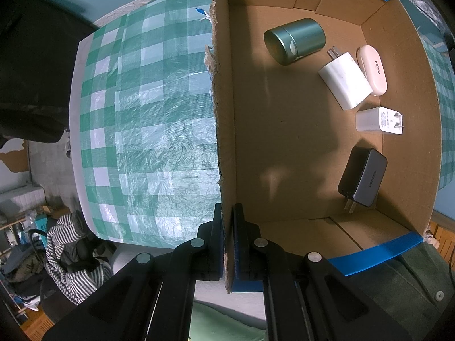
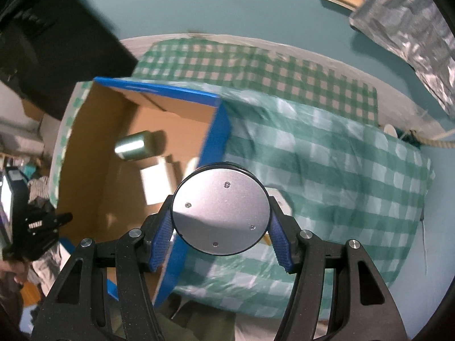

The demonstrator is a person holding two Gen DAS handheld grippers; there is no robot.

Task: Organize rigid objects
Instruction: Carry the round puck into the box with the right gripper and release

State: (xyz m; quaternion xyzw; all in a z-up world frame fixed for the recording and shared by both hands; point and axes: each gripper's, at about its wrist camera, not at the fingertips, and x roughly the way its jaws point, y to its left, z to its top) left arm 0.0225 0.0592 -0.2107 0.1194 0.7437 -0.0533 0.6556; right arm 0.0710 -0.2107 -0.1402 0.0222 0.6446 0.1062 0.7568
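Observation:
My left gripper [image 1: 229, 244] is shut on the left wall [image 1: 223, 142] of an open cardboard box with blue outer sides. Inside the box lie a green metal tin [image 1: 294, 41] on its side, a large white charger [image 1: 344, 82], a white oval case [image 1: 373, 69], a small white plug adapter [image 1: 379, 120] and a dark grey charger [image 1: 364, 180]. My right gripper [image 2: 221, 228] is shut on a round silver disc [image 2: 221, 210] and holds it above the box's blue right wall [image 2: 210, 142]. The tin [image 2: 133, 145] shows blurred in the right wrist view.
The box stands on a table with a green checked plastic cloth [image 1: 148, 113]. A striped garment [image 1: 71, 255] and clutter lie below the table's left edge. A silver foil bag [image 2: 406, 22] hangs at the upper right. A small white object [image 2: 281, 199] sits behind the disc.

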